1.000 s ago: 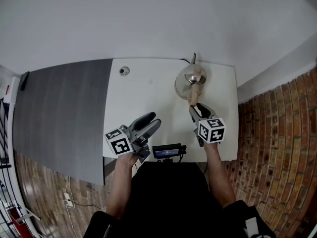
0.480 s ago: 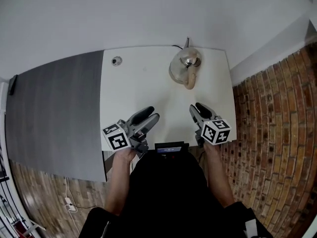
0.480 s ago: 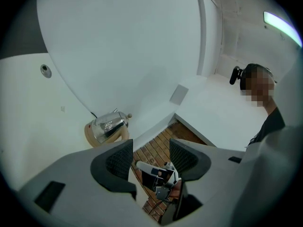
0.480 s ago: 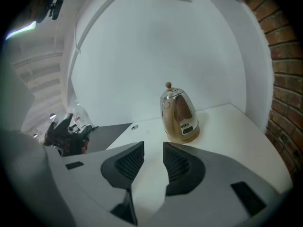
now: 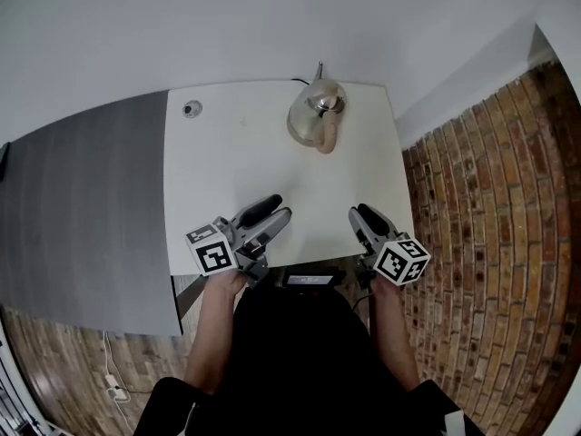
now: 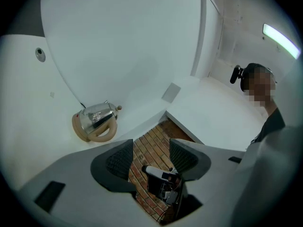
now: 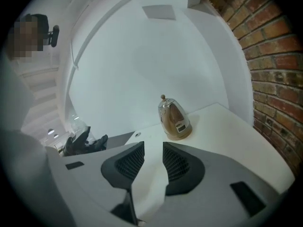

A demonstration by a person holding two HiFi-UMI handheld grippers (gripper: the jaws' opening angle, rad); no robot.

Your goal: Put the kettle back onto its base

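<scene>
A shiny steel kettle with a beige handle stands upright on its beige base at the far right of the white table. Both grippers hover near the table's front edge, well short of the kettle. My left gripper is open with nothing between its jaws; in the left gripper view the kettle lies beyond the left gripper. My right gripper is also open and empty; in the right gripper view the kettle stands straight ahead of the right gripper.
A small round grommet sits in the table's far left corner. A dark grey surface adjoins the table on the left, and brick floor lies to the right. A black device hangs at the front edge.
My right gripper has drawn back from the kettle's handle to the front edge, leaving the kettle standing. The left gripper shifted back a little too.
</scene>
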